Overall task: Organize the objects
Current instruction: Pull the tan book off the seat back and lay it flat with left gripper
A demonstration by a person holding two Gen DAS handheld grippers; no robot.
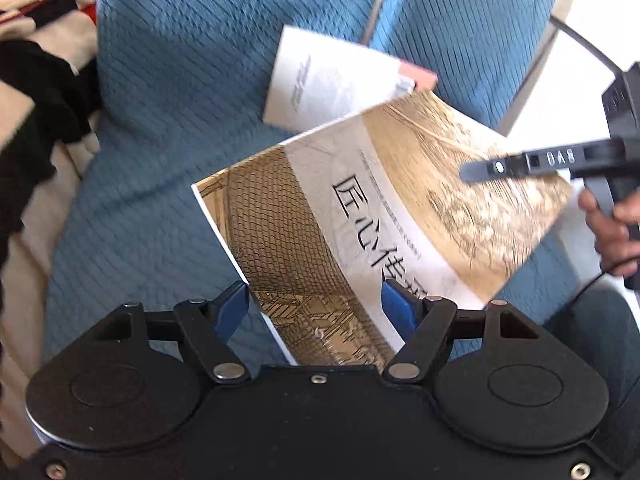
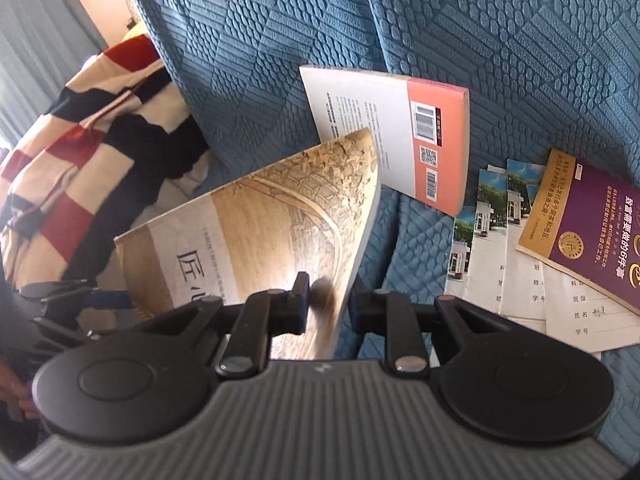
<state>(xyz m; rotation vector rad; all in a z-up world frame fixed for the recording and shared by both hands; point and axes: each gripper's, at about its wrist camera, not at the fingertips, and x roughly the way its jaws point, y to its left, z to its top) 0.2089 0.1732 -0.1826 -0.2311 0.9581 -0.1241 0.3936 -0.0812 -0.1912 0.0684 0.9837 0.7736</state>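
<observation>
Tan book reading "匠心" sits pinched by the right gripper; left gripper spread around its corner.

Right gripper: jaws narrow, pads clamped on the edge of the tan book, pointing steeply down. A hand wraps its handle. Left gripper: jaws wide, blue pads either side of the book's near corner; contact cannot be told.

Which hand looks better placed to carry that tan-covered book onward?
Probably the right. The right hand-held gripper is clamped on the tan book's edge, while the left hand-held gripper is open around its corner.
</observation>
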